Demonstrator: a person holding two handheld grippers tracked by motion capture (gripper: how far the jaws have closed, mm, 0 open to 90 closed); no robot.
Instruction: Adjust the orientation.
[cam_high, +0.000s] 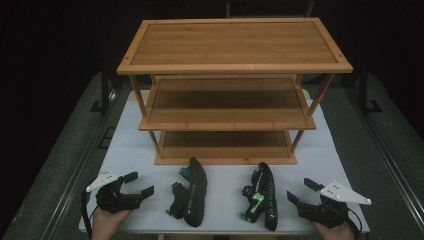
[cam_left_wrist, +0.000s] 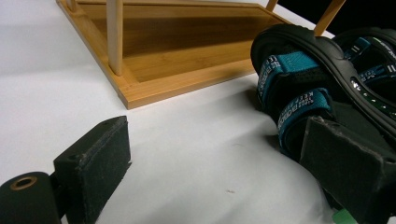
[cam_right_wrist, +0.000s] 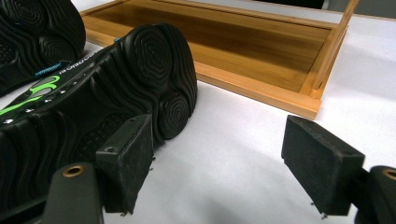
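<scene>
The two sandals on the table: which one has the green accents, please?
The sandal with green accents is the one at the person's right, nearest the right gripper. The other sandal, toward the left gripper, has teal straps instead.

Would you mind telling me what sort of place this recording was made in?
Probably a lab or recording bench: a white-topped table against a dark backdrop, bearing a bamboo rack and two sandals, one teal-strapped and one green-strapped.
</scene>
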